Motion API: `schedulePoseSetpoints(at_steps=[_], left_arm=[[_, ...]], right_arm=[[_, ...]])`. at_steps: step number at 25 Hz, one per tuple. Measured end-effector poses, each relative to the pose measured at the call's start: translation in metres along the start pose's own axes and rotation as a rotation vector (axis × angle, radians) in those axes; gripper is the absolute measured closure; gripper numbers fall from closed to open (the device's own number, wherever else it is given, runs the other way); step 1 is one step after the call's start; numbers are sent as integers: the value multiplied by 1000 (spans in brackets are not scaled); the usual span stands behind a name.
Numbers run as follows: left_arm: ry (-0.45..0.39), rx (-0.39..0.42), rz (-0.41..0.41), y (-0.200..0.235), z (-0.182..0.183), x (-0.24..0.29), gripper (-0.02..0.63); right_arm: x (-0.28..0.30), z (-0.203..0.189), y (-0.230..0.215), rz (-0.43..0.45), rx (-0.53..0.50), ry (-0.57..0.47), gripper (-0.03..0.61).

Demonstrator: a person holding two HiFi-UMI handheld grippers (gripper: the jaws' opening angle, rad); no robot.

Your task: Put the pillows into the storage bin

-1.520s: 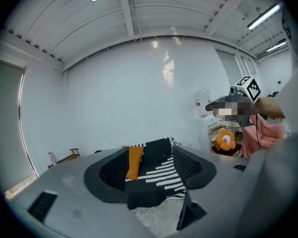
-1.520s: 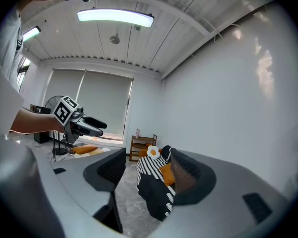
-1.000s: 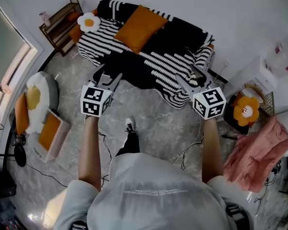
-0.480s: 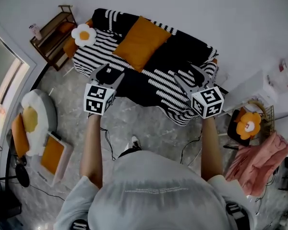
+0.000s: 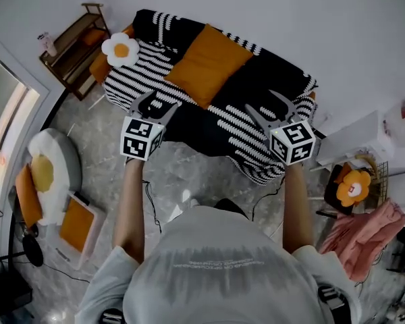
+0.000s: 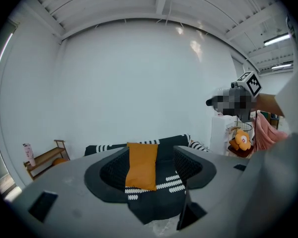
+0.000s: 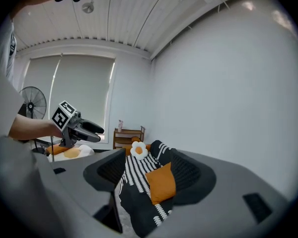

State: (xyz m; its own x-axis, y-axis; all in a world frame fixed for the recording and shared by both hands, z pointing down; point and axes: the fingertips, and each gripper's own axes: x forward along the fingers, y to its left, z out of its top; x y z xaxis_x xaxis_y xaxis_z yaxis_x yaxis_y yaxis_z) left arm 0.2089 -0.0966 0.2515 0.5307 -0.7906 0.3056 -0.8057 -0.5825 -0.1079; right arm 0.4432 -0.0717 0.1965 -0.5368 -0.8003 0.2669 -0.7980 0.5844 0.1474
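The plump square orange fabric pillow (image 5: 208, 63) lies against the back of the sofa draped in a black-and-white striped knit throw (image 5: 256, 90). The white flower-shaped plush pillow (image 5: 120, 48), with its round orange centre, sits at that sofa's left end. Neither is touched, so their lifting looks yet to be done. In front of the sofa the left gripper (image 5: 158, 103) and right gripper (image 5: 266, 106) point toward it, both with ribbed dark jaws spread wide and nothing between them. Down on the floor at the left, a low pale box (image 5: 98, 214) already holds a flat orange cushion (image 5: 76, 223). That box is probably the bin, part filled, though a wire basket (image 5: 378, 164) at the right also carries an orange flower-shaped cushion (image 5: 353, 185).
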Motion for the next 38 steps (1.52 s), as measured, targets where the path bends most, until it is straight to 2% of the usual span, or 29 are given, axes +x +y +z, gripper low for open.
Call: schedulePoseSetpoints(at_steps=[11, 17, 21, 26, 29, 35, 38], left_arm=[[29, -15, 38, 75, -8, 53, 344], [71, -15, 18, 119, -8, 136, 344], [123, -29, -4, 155, -9, 214, 344], [182, -50, -65, 192, -15, 325, 344], [207, -101, -101, 218, -31, 394, 344], [325, -141, -198, 240, -87, 510, 344], [374, -186, -224, 252, -122, 555, 342]], right_arm=[[106, 3, -30, 53, 16, -12, 293], [188, -1, -92, 63, 47, -4, 293], [256, -12, -145, 80, 52, 46, 292], [349, -48, -216, 110, 55, 139, 283], [406, -79, -253, 132, 43, 205, 265], [497, -154, -319, 164, 70, 322, 237], [535, -190, -339, 193, 91, 379, 220]])
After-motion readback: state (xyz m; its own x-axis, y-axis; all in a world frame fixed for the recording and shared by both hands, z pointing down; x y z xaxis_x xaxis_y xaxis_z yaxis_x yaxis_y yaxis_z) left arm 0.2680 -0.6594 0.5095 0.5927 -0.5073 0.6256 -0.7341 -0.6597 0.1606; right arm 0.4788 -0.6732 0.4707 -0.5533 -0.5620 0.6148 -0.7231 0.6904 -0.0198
